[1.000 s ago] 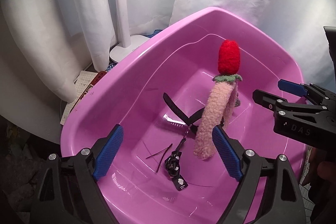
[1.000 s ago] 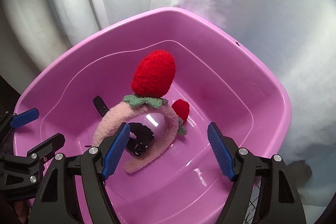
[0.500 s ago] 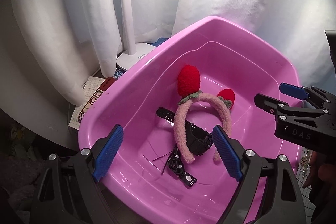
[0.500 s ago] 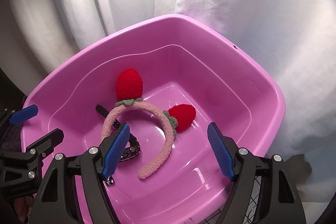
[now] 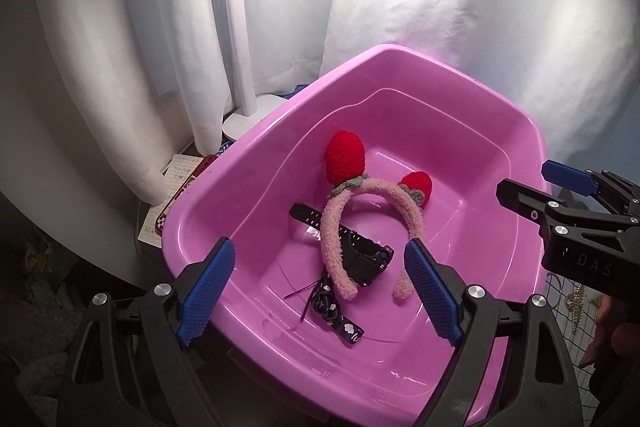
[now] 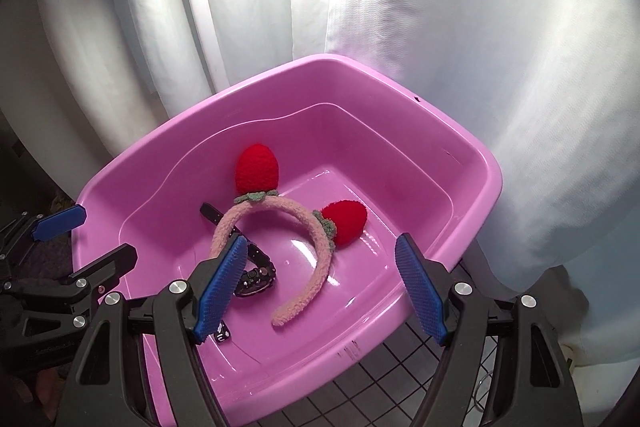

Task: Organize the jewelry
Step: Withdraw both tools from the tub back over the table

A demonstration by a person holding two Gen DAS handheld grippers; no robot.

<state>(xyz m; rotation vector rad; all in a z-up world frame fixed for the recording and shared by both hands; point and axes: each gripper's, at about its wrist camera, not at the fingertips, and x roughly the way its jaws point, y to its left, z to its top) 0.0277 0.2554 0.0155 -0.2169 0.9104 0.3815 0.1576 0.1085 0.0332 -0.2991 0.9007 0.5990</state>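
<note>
White curtains [image 5: 132,39] hang behind. Fuzzy strawberry headband [image 5: 340,227] lies in the pink tub [image 5: 400,67], draped over a black watch [image 5: 364,259]. Both tools, left tool [image 5: 320,291] and right tool [image 6: 320,287], hover empty with jaws spread. Drop-off looks done; next calls for fetching another piece.

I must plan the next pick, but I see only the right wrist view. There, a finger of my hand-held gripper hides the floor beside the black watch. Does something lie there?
Observer: Yes. The left wrist view shows thin dark pins on the floor of the pink basin, next to the black watch.
Operator: Is any jewelry outside the basin?
Observer: What looks like a pale chain lies on the mesh at the basin's right side.
</note>
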